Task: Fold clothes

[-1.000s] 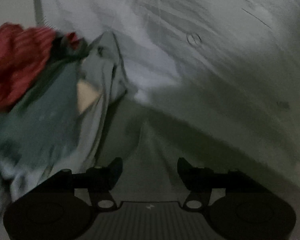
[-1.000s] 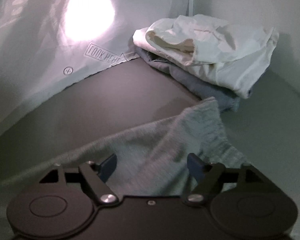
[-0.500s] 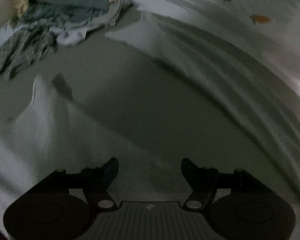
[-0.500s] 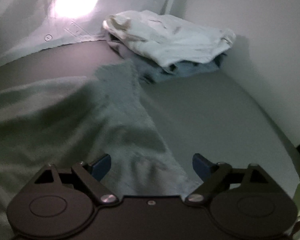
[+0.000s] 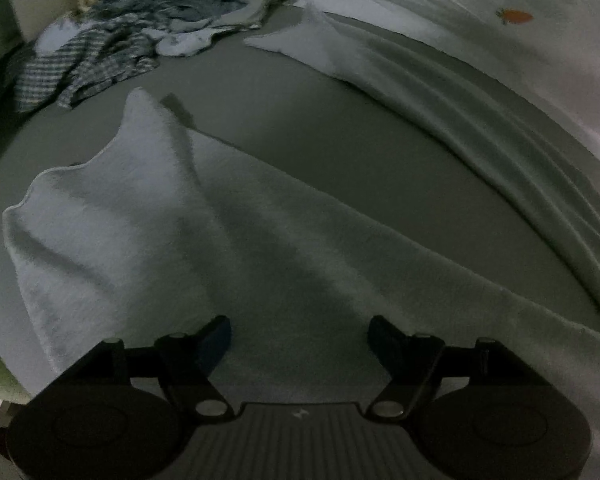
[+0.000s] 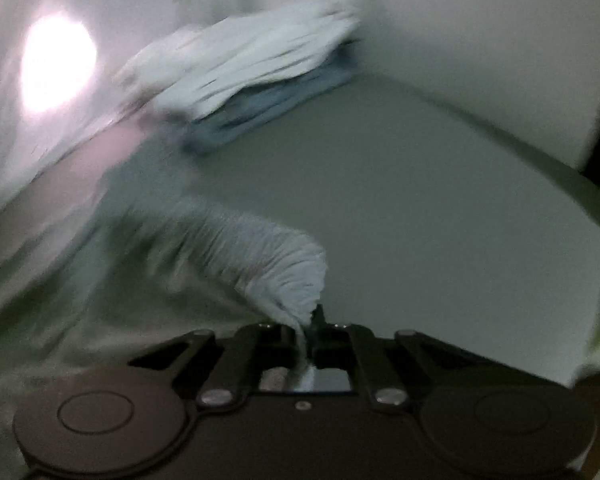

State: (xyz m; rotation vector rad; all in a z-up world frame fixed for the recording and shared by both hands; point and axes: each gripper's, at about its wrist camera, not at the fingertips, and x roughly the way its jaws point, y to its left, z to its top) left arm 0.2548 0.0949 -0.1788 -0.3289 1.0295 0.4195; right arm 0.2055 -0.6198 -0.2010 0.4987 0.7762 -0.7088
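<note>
The right tool [image 6: 306, 322] has just snapped closed and pinches a bunched corner of the pale fleecy garment [image 6: 276, 256], cloth squeezed between its jaws. The left tool [image 5: 299, 334] has just been widening and hangs with its jaws apart above the same garment [image 5: 228, 240], gripping nothing. The garment lies spread across the grey table [image 5: 340, 132], one end rising in a peak. Farther off, toward the table's far left corner, sits a heap of unfolded clothes [image 5: 140, 20]. At the far corner in the right view rests a folded stack [image 6: 260, 64], white on blue.
</note>
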